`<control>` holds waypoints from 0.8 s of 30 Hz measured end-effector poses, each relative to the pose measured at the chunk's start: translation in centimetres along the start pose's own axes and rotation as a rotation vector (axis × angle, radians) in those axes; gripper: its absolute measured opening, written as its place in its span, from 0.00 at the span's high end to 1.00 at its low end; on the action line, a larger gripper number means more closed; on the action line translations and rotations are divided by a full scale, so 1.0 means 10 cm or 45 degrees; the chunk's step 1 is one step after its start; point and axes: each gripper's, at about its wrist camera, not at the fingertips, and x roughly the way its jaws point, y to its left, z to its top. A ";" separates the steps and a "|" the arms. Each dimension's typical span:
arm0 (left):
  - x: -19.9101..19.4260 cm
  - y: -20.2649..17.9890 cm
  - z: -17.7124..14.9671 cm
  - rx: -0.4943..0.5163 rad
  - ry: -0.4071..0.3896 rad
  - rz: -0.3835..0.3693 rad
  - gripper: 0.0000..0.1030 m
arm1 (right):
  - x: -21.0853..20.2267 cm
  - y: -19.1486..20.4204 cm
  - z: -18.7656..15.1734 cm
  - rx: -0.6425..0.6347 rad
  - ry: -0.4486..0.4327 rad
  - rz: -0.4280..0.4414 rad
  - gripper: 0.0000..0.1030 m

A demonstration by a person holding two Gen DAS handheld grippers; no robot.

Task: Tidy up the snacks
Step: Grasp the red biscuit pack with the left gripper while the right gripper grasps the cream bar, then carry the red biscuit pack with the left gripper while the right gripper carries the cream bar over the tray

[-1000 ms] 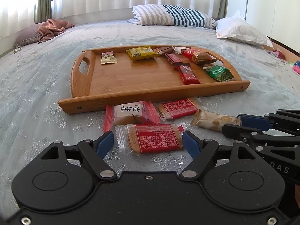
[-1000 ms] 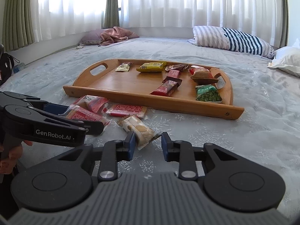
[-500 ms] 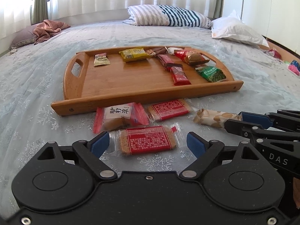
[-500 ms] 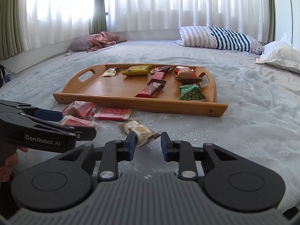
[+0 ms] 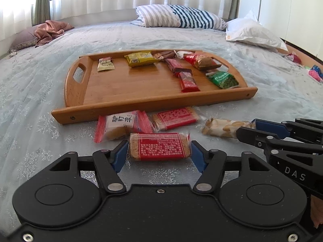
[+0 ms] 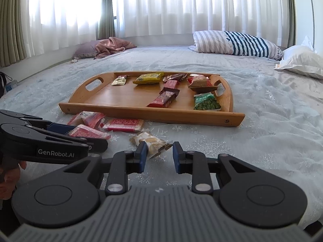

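Note:
My left gripper (image 5: 159, 156) is closing its jaws around a red biscuit packet (image 5: 159, 146) on the bedspread, and both blue pads touch the packet's ends. My right gripper (image 6: 158, 155) holds the near end of a pale nougat packet (image 6: 151, 141) between narrow jaws. In the left wrist view, the right gripper (image 5: 247, 129) sits on that pale nougat packet (image 5: 222, 128). The wooden tray (image 5: 153, 100) lies just beyond, with several snacks inside it. A red-and-white packet (image 5: 121, 124) and a second red biscuit packet (image 5: 174, 118) lie in front of the tray.
Inside the tray lie a green pea bag (image 5: 222, 79), a yellow packet (image 5: 139, 58) and dark red bars (image 5: 188, 81). A striped pillow (image 5: 181, 16) and a white pillow (image 5: 252, 32) rest at the far side, and a pink cloth (image 5: 50, 30) at the far left.
The left jaws spread wider, then came in against the red biscuit packet. The right gripper stayed around the pale packet's end.

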 end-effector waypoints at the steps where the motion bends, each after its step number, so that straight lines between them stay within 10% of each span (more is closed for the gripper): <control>1: -0.03 0.00 0.01 0.003 -0.010 -0.001 0.39 | -0.01 0.00 0.01 0.000 -0.007 0.001 0.70; 16: -0.25 0.14 0.22 -0.035 -0.108 0.024 0.39 | -0.12 0.08 0.19 -0.017 -0.084 -0.008 0.72; 24: -0.20 0.19 0.14 -0.061 -0.068 0.029 0.39 | -0.13 0.05 -0.01 -0.035 0.082 0.031 0.73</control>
